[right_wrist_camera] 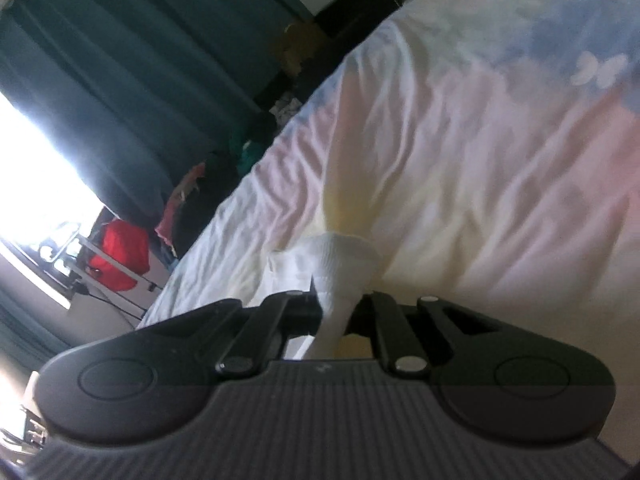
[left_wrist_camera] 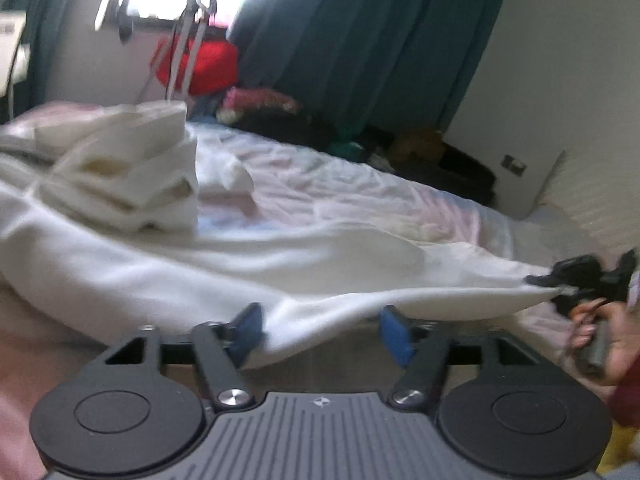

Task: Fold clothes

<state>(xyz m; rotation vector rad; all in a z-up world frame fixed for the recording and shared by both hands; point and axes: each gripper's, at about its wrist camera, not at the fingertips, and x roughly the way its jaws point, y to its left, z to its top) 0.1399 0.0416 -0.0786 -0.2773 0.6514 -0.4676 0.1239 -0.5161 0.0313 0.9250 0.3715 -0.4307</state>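
Observation:
A white garment (left_wrist_camera: 168, 264) lies spread across the bed, its near edge lifted and stretched to the right. My left gripper (left_wrist_camera: 322, 330) is open, its blue pads (left_wrist_camera: 248, 330) on either side of the garment's near edge, which lies between them. My right gripper (left_wrist_camera: 576, 280) shows at the far right of the left wrist view, shut on the garment's corner. In the right wrist view the right gripper (right_wrist_camera: 336, 308) pinches a bunched white ribbed fold of the garment (right_wrist_camera: 340, 264).
A stack of folded white clothes (left_wrist_camera: 132, 172) sits on the bed at the back left. The bed has a pale pink and blue sheet (right_wrist_camera: 500, 152). Dark teal curtains (left_wrist_camera: 360, 40), a red bag (left_wrist_camera: 200, 64) and floor clutter lie beyond the bed.

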